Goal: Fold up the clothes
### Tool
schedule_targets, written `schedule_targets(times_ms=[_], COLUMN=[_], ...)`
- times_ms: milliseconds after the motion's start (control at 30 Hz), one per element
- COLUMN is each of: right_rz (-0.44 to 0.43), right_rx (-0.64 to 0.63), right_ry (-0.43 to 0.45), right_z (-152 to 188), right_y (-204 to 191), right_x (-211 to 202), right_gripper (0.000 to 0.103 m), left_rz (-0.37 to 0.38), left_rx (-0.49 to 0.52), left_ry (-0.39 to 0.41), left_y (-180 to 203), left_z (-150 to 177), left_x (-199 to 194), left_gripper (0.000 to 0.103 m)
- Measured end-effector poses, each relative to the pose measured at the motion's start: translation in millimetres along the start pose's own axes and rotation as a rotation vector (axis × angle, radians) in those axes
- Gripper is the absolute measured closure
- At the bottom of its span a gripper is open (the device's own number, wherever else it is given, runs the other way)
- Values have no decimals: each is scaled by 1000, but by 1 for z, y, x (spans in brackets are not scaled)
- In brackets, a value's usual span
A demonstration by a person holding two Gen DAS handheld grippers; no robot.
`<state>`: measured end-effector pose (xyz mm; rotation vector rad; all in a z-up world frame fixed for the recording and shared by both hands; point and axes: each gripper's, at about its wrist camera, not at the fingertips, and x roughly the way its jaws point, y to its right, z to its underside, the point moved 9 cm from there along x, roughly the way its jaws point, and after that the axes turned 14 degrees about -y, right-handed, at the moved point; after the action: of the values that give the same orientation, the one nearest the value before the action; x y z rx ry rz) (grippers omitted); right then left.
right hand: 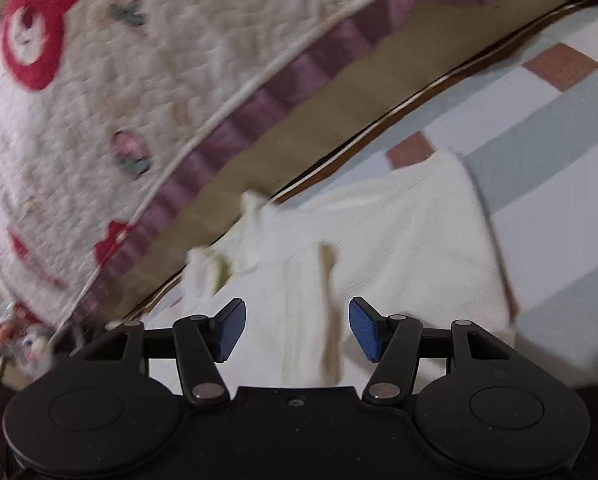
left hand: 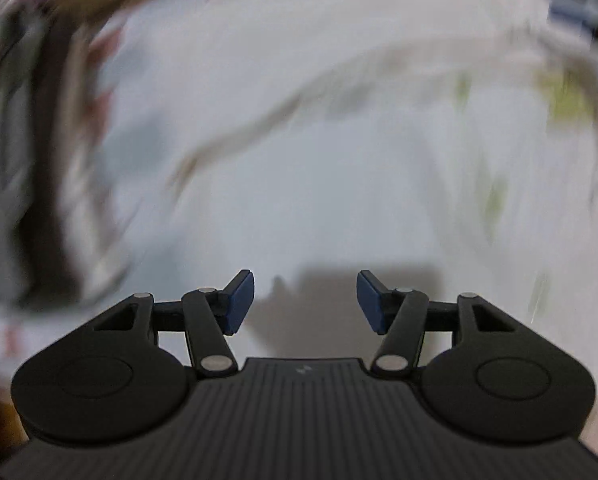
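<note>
Fingers (right hand: 363, 328) apart; cream garment (right hand: 399, 240) runs lower-left to upper-right.

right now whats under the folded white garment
The folded white garment lies on a checked sheet of pale blue, white and reddish squares, which shows past its right and far edges. What the sheet looks like directly beneath the garment is covered.

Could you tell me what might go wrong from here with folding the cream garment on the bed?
1. The right gripper is open above the folded cream garment; closing there may pinch several layers and undo the fold.
2. The left wrist view is badly blurred, so where the open left gripper is aimed is hard to judge.
3. The quilt lies close and could snag.
</note>
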<state>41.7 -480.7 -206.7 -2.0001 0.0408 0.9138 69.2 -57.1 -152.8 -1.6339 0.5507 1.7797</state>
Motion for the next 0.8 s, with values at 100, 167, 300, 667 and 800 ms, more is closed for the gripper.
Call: schedule_targets(times_ms=[100,167,300,667,800], right_rz=[-88,-92,-118,421,500], right_rx=[-43,-68,-103,-334,-220], right_ry=[-140,-221,-322,-282,-277], right_z=[50,91,166,200,198], right_y=[-25,-39,-70,-62,-20], right_x=[9,14,10,-139,-187], right_gripper=[40,39,40,39,39], left_rz=[-25,55,205,455,486], left_rx=[-32,-74,-126,-291,-263], left_ry=[-26,41,306,368,346], left_y=[-32,-47,-56,-15,-4], left_z=[73,97,113,172,182], left_x=[-13,-18,-18,40,51], left_gripper=[45,45,45,34,26])
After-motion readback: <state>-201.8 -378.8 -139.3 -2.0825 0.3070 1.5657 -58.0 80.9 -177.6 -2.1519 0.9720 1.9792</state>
